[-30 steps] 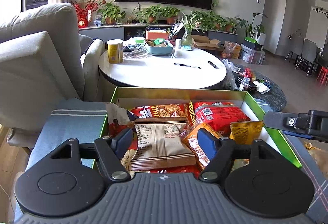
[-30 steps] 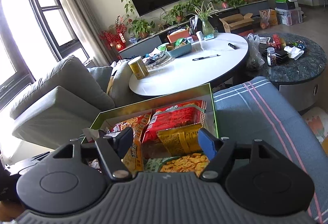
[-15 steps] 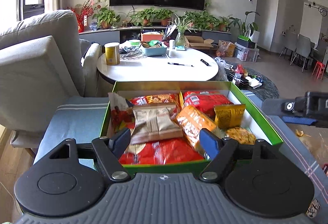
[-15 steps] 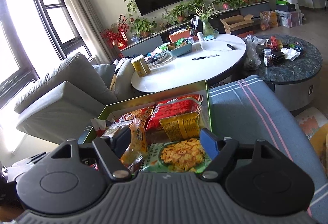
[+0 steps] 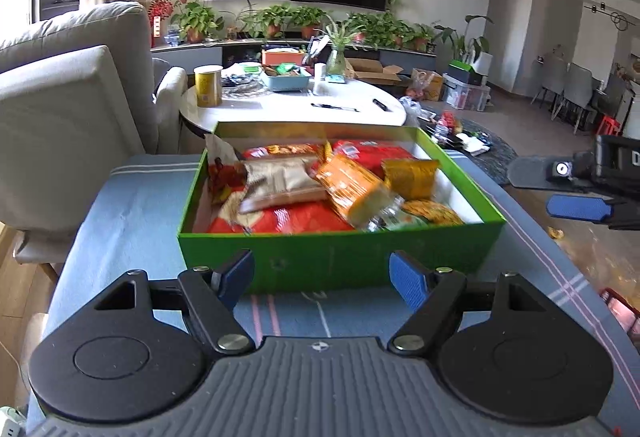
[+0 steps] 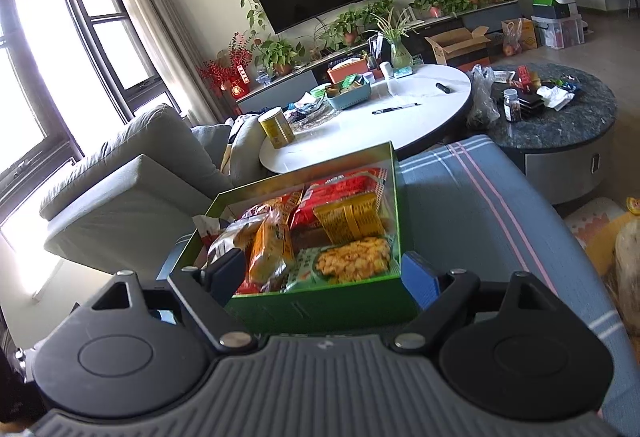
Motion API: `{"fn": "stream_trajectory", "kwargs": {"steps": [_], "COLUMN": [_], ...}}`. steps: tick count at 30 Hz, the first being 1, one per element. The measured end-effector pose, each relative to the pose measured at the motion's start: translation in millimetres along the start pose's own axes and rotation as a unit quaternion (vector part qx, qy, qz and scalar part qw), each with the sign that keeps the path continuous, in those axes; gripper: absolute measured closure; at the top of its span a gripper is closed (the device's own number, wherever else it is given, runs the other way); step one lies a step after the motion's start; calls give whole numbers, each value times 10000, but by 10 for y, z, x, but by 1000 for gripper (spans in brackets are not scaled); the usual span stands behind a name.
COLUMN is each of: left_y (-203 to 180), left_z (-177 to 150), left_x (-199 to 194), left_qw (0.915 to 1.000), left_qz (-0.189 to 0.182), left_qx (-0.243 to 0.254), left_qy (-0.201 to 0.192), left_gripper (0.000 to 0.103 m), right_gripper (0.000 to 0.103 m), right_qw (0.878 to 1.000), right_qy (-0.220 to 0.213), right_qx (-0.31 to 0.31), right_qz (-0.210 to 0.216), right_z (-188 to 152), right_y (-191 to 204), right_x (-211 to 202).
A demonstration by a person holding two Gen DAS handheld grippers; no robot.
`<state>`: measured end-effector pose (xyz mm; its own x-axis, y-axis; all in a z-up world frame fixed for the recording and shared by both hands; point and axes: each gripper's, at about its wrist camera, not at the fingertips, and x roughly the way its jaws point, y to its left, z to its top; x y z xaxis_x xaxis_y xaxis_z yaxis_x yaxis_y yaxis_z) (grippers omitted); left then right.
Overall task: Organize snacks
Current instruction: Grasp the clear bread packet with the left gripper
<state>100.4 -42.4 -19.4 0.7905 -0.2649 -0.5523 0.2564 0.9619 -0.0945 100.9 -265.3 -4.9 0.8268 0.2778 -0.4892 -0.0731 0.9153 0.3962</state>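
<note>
Green box [image 5: 336,257] of snacks at my 12 o'clock, on the blue cloth [image 5: 132,197].
Red, orange [image 5: 352,189], tan packets inside; print unreadable. My left gripper [image 5: 322,279], jaws just widened, and right gripper [image 6: 320,277] gape empty.

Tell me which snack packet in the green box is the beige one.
The beige packet lies left of centre in the green box, on top of a red bag. It alone is pale kraft-brown; its neighbours are orange, yellow or red.

Box [image 5: 340,257]: green outside, white inside. Cloth [image 5: 132,205]: blue with pink and white stripes. Snack packets: red [image 5: 288,217], orange [image 5: 352,185], yellow [image 5: 408,177], tan [image 5: 280,181]. Tong pads [image 5: 408,281]: blue.
</note>
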Motion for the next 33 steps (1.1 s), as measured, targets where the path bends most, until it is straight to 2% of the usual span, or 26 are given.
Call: {"fn": "stream_trajectory", "kwargs": {"steps": [15, 19, 23, 25, 27, 30, 33], "left_y": [-409, -557, -746, -866, -989, -1192, -1378], "left_z": [-295, -415, -542, -598, -664, -784, -926], "left_x": [-397, -485, -564, -600, -650, -707, -742], "left_qw": [9967, 9921, 9833, 9756, 9623, 9337, 9048], "left_qz": [-508, -789, -1213, -1549, -2007, -2655, -2980], "left_qx": [617, 944, 1307, 1483, 1734, 2273, 2904], "left_qy": [117, 232, 366, 466, 593, 781, 907], "left_gripper": [25, 25, 25, 25, 25, 25, 25], "right_gripper": [6, 6, 6, 6, 6, 6, 6], "right_qw": [10000, 9999, 9997, 9995, 9990, 9984, 9983], "right_qy": [-8, 98, 175, 240, 304, 377, 395], "right_qx": [23, -79, -160, -204, -265, -200, -132], "right_qz": [53, 115, 29, -56, -198, -370, -396], "right_z": [-152, -141, -126, -135, -164, -210, -237], "right_y": [-52, -78, -152, -204, -251, -341, -394], "right_x": [-346, -440, -544, -581, -597, -604, -622]}}
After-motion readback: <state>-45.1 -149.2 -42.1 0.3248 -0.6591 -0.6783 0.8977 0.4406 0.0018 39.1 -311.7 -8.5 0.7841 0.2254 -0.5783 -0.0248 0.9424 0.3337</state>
